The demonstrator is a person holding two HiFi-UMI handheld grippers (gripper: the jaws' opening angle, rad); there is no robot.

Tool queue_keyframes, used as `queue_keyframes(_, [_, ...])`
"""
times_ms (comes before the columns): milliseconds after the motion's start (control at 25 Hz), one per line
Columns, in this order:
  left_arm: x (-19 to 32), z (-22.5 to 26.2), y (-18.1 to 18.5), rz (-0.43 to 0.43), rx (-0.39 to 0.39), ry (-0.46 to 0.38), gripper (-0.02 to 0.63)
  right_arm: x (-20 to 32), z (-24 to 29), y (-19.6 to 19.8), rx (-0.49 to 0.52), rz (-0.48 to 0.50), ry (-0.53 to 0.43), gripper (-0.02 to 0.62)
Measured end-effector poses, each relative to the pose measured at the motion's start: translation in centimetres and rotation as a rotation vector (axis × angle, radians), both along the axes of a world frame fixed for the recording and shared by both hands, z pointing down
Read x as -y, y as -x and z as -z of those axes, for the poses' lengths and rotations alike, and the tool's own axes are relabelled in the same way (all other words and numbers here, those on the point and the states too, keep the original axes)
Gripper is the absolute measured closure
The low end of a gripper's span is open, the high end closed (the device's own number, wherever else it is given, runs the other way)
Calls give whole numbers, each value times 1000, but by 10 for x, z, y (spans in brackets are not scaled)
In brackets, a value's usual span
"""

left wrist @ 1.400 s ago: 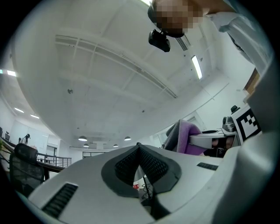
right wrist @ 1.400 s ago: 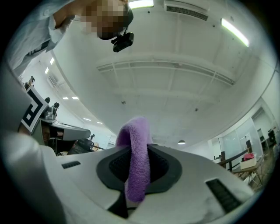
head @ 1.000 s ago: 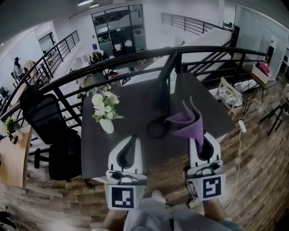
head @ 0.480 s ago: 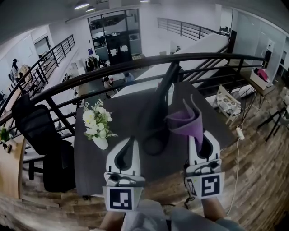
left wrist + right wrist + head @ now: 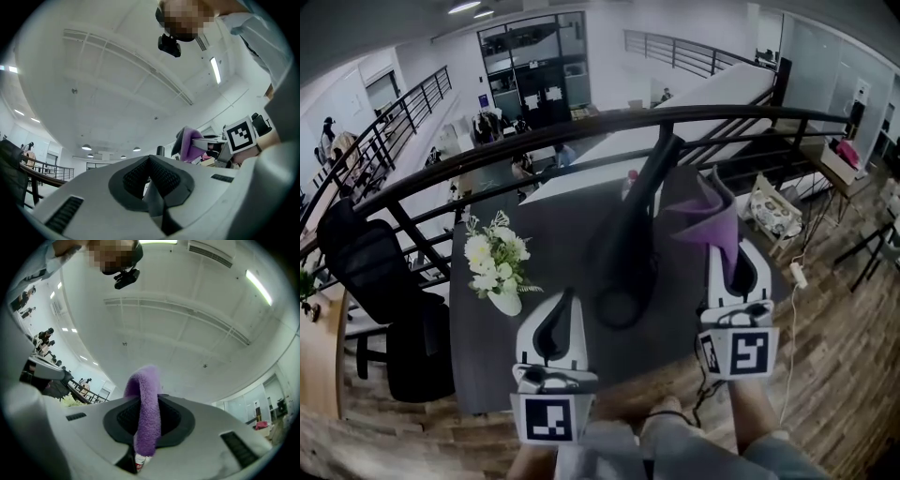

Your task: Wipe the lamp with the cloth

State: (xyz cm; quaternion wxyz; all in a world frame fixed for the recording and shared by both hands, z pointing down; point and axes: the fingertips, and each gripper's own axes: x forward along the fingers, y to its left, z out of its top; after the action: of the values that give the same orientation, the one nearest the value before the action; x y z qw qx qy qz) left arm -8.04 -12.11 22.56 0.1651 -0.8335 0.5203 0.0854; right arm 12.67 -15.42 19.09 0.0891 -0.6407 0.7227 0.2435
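Dark table (image 5: pixel 553 211) behind a black railing (image 5: pixel 487 155). Black lamp (image 5: pixel 628 244), round base on the table's middle, arm slanting up and away. Right gripper (image 5: pixel 729 253) raised just right of the lamp arm, jaws clamped on the purple cloth (image 5: pixel 712 220), which stands folded upright. Left gripper (image 5: pixel 565 298) low at the table's near edge, jaws closed together on nothing. White vase of flowers (image 5: pixel 497 267) left of the lamp.

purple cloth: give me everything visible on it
The cloth is purple, soft and fleecy, likely microfibre. It is folded into a narrow band pinched between the shut jaws of the right gripper, its free end standing up above them. It is held right of the black lamp; contact cannot be told.
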Motion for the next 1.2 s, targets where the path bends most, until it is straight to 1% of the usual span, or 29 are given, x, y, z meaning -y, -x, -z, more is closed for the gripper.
queue_keyframes(240, [17, 0, 8, 54, -13, 5, 601, 34, 22, -16, -40, -43, -48, 545])
queue_keyframes(440, [30, 5, 7, 107, -2, -12, 601, 64, 40, -31, -38, -44, -74, 545])
queue_keyframes(720, [49, 11, 5, 184, -18, -14, 601, 99, 63, -43, -57, -35, -111, 545])
queue_keyframes(880, [55, 4, 9, 211, -18, 3, 601, 118, 58, -37, -81, -25, -101, 545])
queue_keyframes(1200, [59, -7, 20, 241, -16, 34, 601, 133, 19, -5, -103, 46, -25, 545])
